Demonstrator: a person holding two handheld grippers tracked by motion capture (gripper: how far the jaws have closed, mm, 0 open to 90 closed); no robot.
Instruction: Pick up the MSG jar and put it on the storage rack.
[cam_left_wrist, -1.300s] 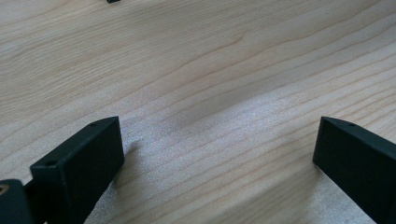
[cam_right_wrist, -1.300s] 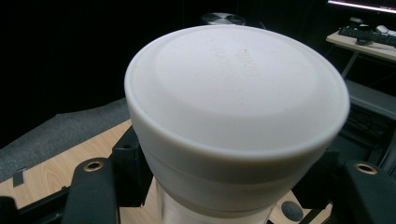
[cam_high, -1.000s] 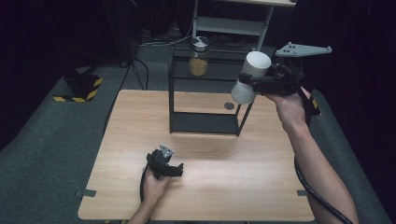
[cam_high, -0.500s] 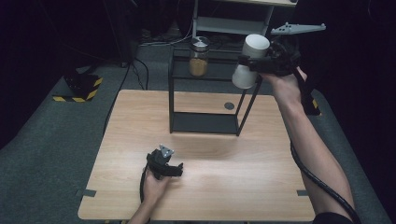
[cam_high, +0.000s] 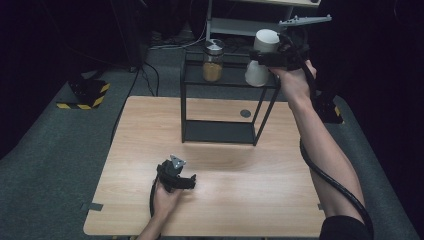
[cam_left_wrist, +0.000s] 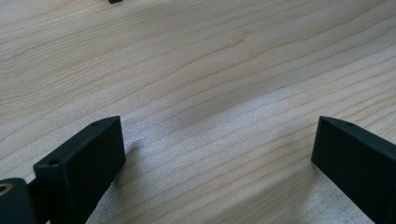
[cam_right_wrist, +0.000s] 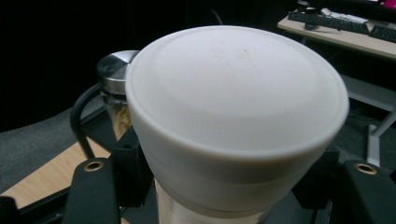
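Table (cam_high: 240, 200), light wood, carries a black two-tier rack (cam_high: 222, 102) at its far edge; landmark for everything below.

Rack top shelf holds a glass jar (cam_high: 213, 61) with a metal lid and tan contents, at the shelf's left half.

White container (cam_high: 262, 57) with a wide white lid is now up at the rack's top right corner, beside the jar but apart from it. A second ago it was lower and further right of the rack, half a second ago higher; so it has been carried up and in toward the top shelf. From the high view I can't tell if its base touches the shelf yet.

Right gripper (cam_high: 265, 59) is clamped on the container's body just below the lid; the right gripper view shows the lid (cam_right_wrist: 236, 93) between the jaws, jar behind it.

Left gripper (cam_high: 186, 182) sits well in front of the rack on bare table, unmoved, jaws spread wide with nothing between them.

Judgement: placement on the top shelf next to the jar looks like the step in hand; release not yet done.
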